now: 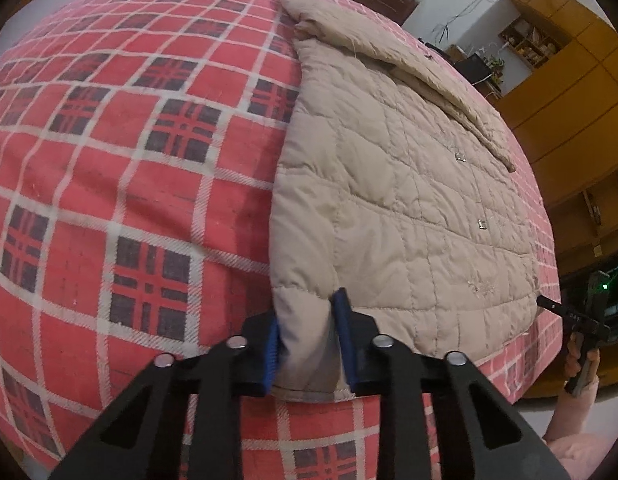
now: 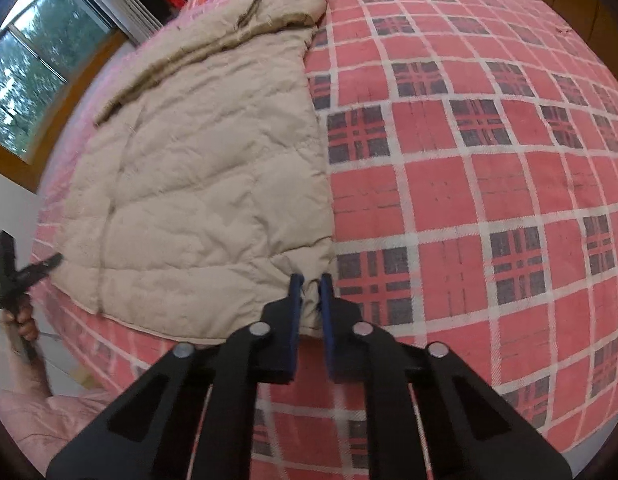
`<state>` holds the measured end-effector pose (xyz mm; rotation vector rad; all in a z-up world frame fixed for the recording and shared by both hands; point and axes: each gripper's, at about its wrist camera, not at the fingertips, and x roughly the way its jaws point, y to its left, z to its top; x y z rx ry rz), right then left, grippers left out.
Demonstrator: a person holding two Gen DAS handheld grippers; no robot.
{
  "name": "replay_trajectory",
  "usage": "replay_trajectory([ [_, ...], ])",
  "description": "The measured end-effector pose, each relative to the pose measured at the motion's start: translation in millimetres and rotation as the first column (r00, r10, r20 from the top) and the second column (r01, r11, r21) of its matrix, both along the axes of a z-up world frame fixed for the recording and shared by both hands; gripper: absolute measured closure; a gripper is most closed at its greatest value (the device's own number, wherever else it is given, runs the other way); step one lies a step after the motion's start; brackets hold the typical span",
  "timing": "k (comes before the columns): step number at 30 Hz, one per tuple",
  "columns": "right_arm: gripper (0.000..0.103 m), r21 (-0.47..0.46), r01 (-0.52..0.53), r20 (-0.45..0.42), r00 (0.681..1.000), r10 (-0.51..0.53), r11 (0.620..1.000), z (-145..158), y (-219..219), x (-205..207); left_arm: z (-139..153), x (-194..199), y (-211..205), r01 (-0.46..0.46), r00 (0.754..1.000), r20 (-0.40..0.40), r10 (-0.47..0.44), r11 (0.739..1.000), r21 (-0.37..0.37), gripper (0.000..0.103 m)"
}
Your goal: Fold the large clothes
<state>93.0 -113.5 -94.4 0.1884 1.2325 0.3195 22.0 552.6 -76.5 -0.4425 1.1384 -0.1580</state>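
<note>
Gripping the near hem of a beige quilted coat (image 1: 389, 184), the person stands at the foot edge of a bed (image 1: 109, 184) covered in a red plaid sheet. The coat lies flat on that bed, already narrowed lengthwise by the look of it, collar end toward the far side of the bed and hem at the edge nearest the person. The left tongs (image 1: 309, 334) are closed on the hem corner at one side of the coat, padded cloth bunched between the blue pads; the right tongs (image 2: 309, 312) are pinched narrow on the opposite hem corner. My guess is that the step in hand is carrying the hem up toward the collar. To do that well, both corners should rise together and level, so the thick padding does not twist, and travel straight along the coat's length. The grips look shallow on bulky cloth, so a slip is possible; lay the hem down square with the collar edge before letting go.
</note>
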Motion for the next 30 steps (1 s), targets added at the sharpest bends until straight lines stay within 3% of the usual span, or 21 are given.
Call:
replay_trajectory([
  [9, 0.099, 0.084, -0.007, 0.087, 0.996, -0.001, 0.996, 41, -5, 1, 38, -1, -4, 0.017, 0.994, 0.106, -0.013, 0.999, -0.043, 0.091],
  [17, 0.099, 0.097, -0.032, 0.148, 0.989, 0.017, 0.995, 73, 2, 21, 65, 16, 0, 0.017, 0.985, 0.175, -0.003, 0.997, -0.073, 0.092],
  [26, 0.1, 0.108, -0.051, 0.198, 0.98, 0.029, 0.993, 110, 6, 72, 101, 67, 7, -0.008, 0.963, 0.269, 0.028, 0.997, -0.072, 0.092],
  [30, 0.1, 0.111, -0.054, 0.192, 0.981, 0.032, 0.992, 119, 8, 105, 107, 97, 13, -0.023, 0.961, 0.272, 0.048, 0.995, -0.093, 0.093],
])
